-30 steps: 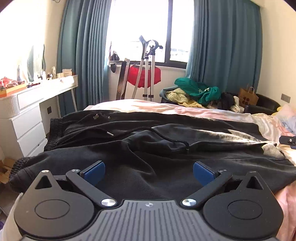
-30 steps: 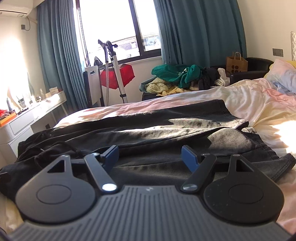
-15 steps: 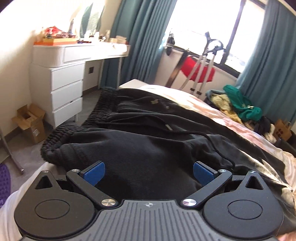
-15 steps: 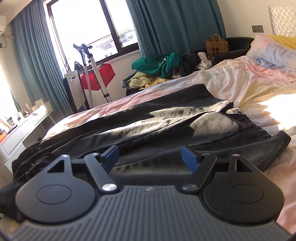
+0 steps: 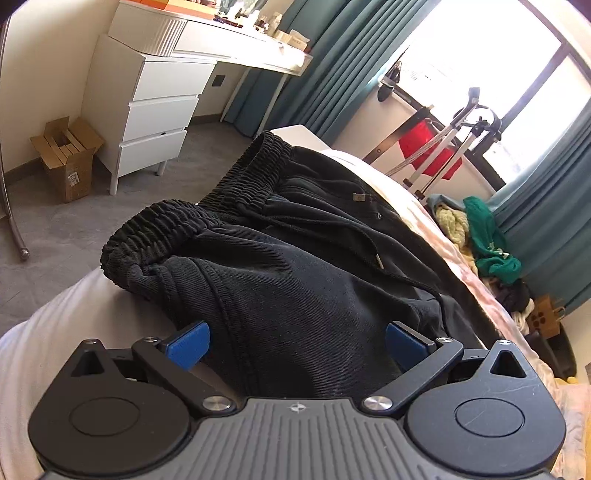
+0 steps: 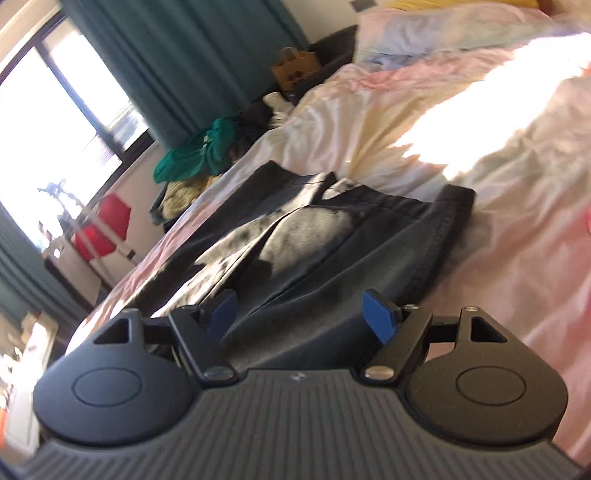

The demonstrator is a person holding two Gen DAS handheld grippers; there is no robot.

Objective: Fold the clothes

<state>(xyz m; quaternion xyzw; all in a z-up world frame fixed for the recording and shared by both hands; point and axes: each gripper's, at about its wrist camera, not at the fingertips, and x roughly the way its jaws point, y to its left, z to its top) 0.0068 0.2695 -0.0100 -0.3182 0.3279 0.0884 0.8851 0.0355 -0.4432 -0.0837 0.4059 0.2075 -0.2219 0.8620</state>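
Black trousers (image 5: 314,280) lie spread across the bed. Their gathered elastic waistband (image 5: 177,229) and drawcord are at the left end in the left wrist view. My left gripper (image 5: 297,345) is open, low over the trousers near the waistband, holding nothing. In the right wrist view the leg end of the trousers (image 6: 369,236) with its hem (image 6: 448,225) lies on the pale sheet. My right gripper (image 6: 303,314) is open just above the leg fabric, near the hem, holding nothing.
The bed (image 6: 498,206) has a crumpled pink and cream sheet and a pillow (image 6: 443,33) at the head. A white drawer unit (image 5: 155,122) and a cardboard box (image 5: 66,158) stand on the floor at left. A heap of clothes (image 5: 487,236) lies beyond the bed.
Both grippers have swung outward and tilted: the left toward the waistband end, the right toward the hem end. Both stayed open.
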